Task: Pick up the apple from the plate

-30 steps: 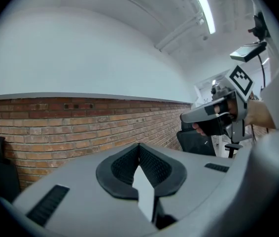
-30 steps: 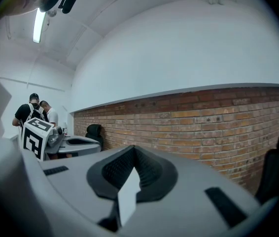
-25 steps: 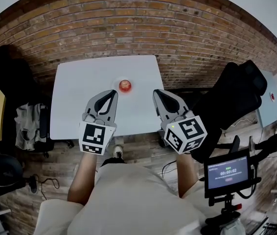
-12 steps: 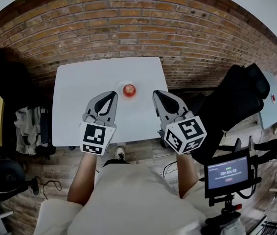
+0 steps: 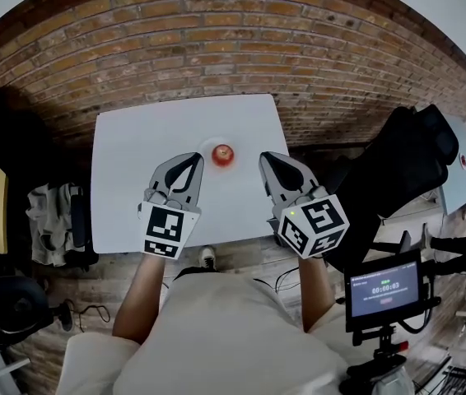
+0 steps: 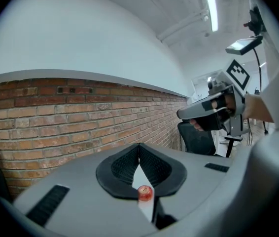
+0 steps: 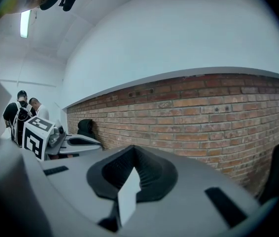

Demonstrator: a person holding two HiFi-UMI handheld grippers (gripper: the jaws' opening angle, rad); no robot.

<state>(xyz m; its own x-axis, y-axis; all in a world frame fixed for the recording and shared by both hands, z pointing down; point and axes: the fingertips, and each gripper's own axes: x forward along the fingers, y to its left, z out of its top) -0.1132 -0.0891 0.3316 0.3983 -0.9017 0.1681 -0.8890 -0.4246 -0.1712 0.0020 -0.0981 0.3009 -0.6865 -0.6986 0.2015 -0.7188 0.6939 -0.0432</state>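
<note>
The step in hand looks like the approach. The apple [image 5: 222, 154] sits on its plate [image 5: 207, 146] on the table [image 5: 134, 188], ahead of and between the left gripper [image 5: 195, 158] and right gripper [image 5: 264, 158]. Both have their fingers clenched on nothing. Next, one gripper must open and reach around the apple.

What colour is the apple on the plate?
Red. The apple shows best in the head view.
</note>
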